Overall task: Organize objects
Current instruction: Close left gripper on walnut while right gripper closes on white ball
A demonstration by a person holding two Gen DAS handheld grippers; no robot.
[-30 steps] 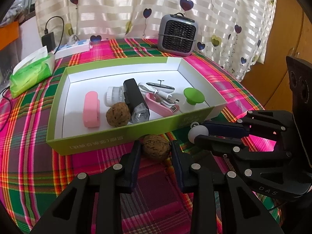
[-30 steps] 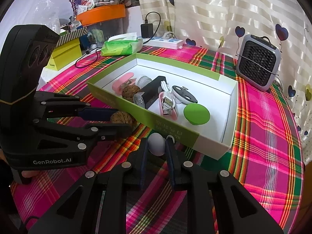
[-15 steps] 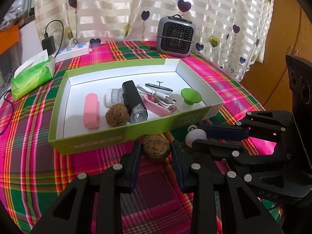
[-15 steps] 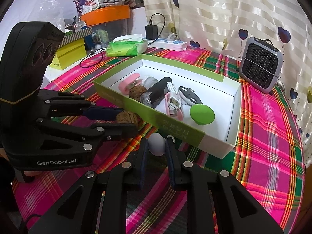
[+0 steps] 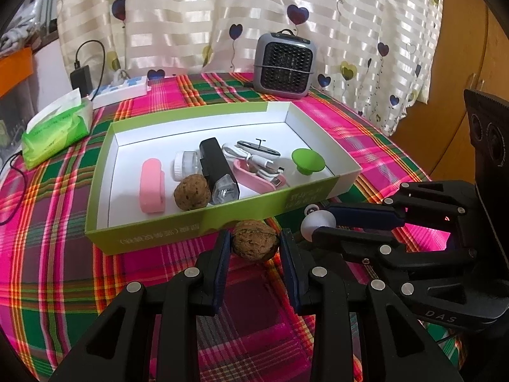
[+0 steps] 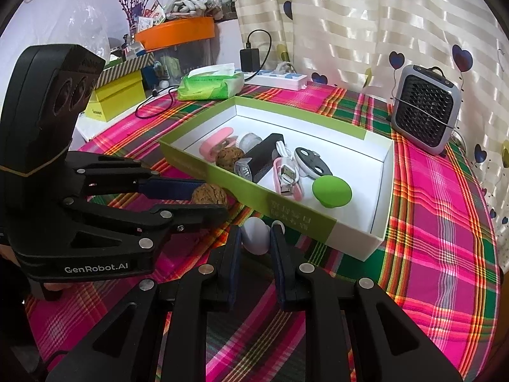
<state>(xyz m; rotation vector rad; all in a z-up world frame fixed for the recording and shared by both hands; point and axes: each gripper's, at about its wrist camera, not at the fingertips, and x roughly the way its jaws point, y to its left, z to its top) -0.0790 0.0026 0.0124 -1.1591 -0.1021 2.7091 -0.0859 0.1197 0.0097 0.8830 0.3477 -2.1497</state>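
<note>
Walnut pinched in left tool, white ball in right tool — lift both clear of green box wall, release inside.

Rough walnut, smooth matt white ball, woven plaid cloth, paper box.

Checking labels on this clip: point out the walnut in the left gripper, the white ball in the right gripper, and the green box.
walnut (image 5: 255, 244), left wrist view, shell front.
white ball (image 6: 256, 235), right wrist view, its middle.
green box (image 5: 191, 226), left wrist view, near wall.
</note>
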